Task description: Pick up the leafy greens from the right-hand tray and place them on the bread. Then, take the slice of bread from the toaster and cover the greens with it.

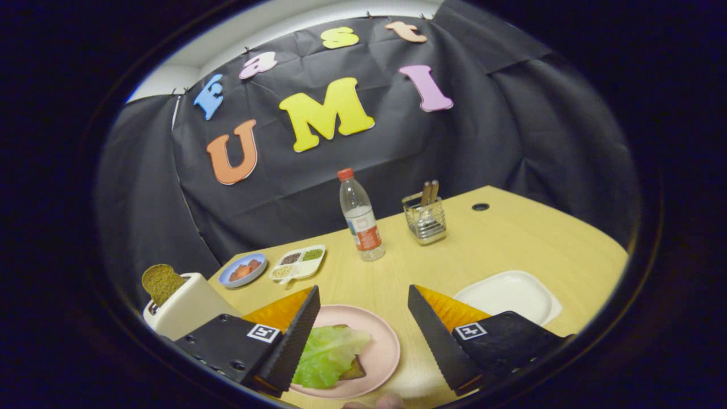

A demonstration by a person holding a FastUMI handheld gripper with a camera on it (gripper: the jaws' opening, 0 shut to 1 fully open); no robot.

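Between your gripper (360, 326) fingers, wide open and empty, greens (326, 355) lie on bread (355, 370); toaster slice (161, 282) waits.

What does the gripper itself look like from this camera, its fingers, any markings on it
The gripper has two wedge-shaped fingers tapering to points, with ribbed, sawtooth-textured inner faces. Each sits on a dark, flat block with small screw holes, and each block carries a small square black-and-white marker tag. No cables show. The fingers stand apart, open.
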